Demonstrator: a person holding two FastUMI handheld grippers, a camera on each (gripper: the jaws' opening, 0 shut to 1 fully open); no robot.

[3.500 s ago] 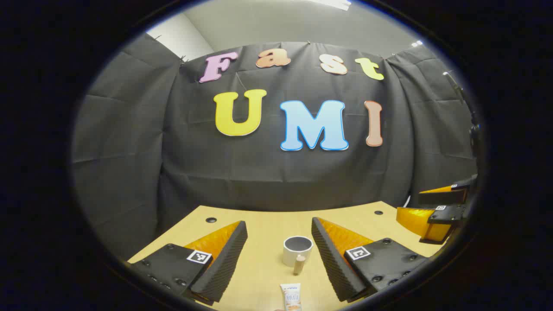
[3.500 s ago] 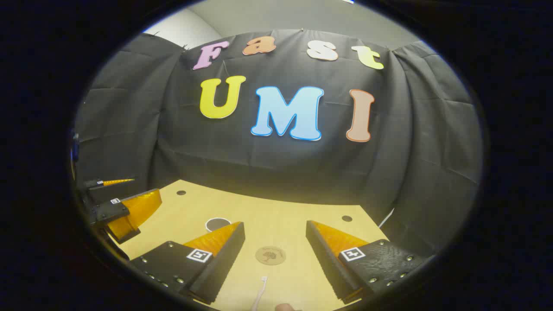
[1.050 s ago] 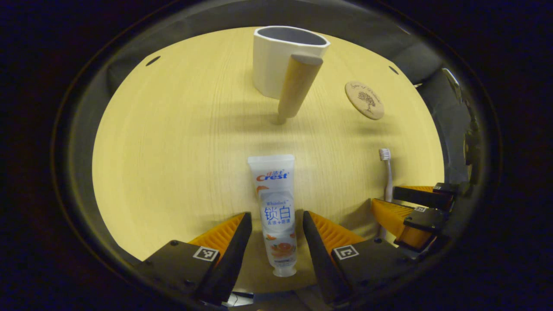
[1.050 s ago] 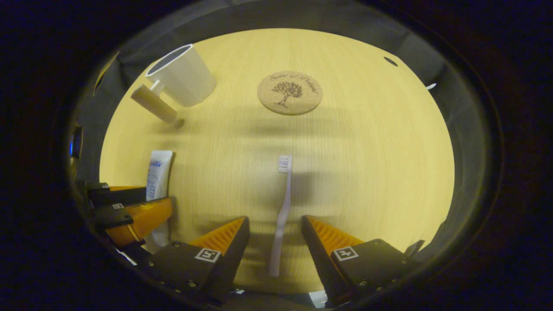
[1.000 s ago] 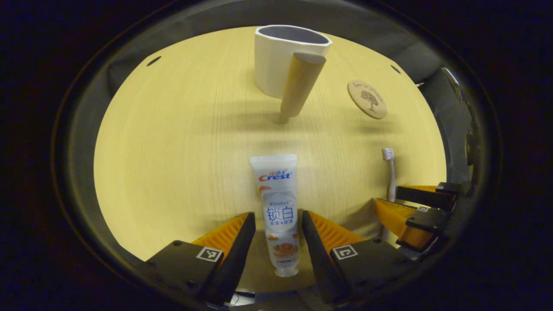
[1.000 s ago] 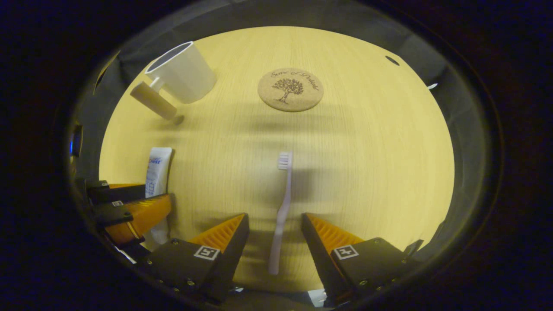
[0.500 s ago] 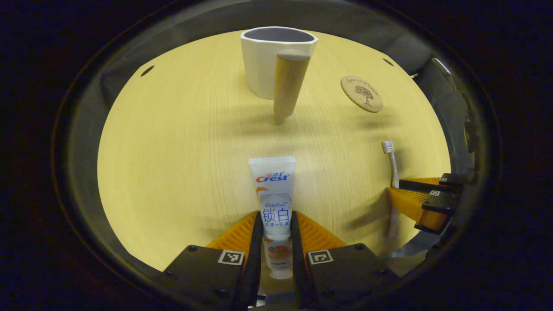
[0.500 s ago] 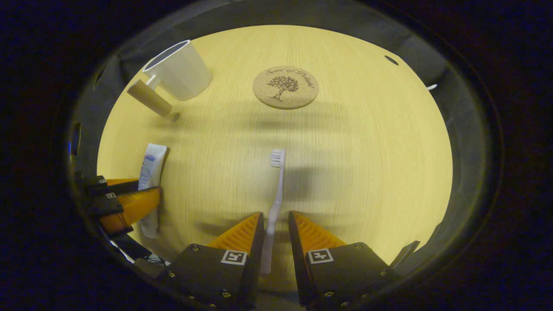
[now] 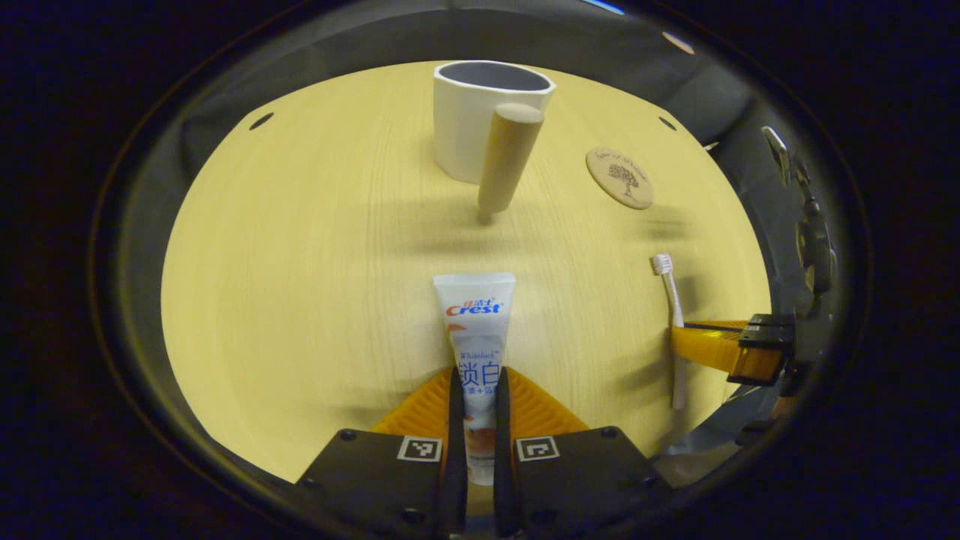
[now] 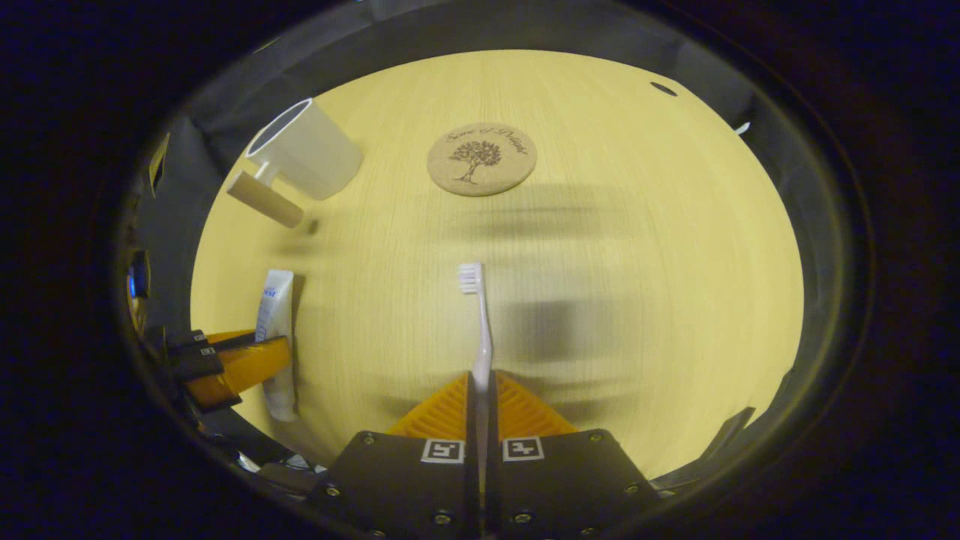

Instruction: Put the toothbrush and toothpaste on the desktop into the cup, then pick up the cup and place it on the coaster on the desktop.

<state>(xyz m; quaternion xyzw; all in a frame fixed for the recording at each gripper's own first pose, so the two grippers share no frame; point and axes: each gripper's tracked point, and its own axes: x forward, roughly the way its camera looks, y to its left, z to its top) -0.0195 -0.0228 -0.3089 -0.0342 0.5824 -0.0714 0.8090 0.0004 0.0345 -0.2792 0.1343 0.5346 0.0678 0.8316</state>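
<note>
Nearest in the left gripper view, the left gripper [image 9: 475,382] is clamping both orange ribbed fingers on the lower body of the white plastic toothpaste tube [image 9: 475,330] — jaws drawn narrow against its sides. The tube is lying with its long axis running straight away along the fingers, its cap end sitting back between them and its flat crimped end pointing toward the far side of the pale wooden desktop [image 9: 300,247].

In the right gripper view, the right gripper [image 10: 481,386] is pinching the handle of the slim white toothbrush [image 10: 478,322], jaws nearly together on it. The brush is also pointing directly away, its bristle head at the far end.

Farther off, the white cup with a cylindrical wooden handle [image 9: 484,120] is standing upright on the desktop, its mouth open upward; its grey inside is showing nothing in it as far as the rim allows. To one side of it — well apart — the round cork coaster with a tree design [image 10: 481,159] is lying flat with nothing on it.
</note>
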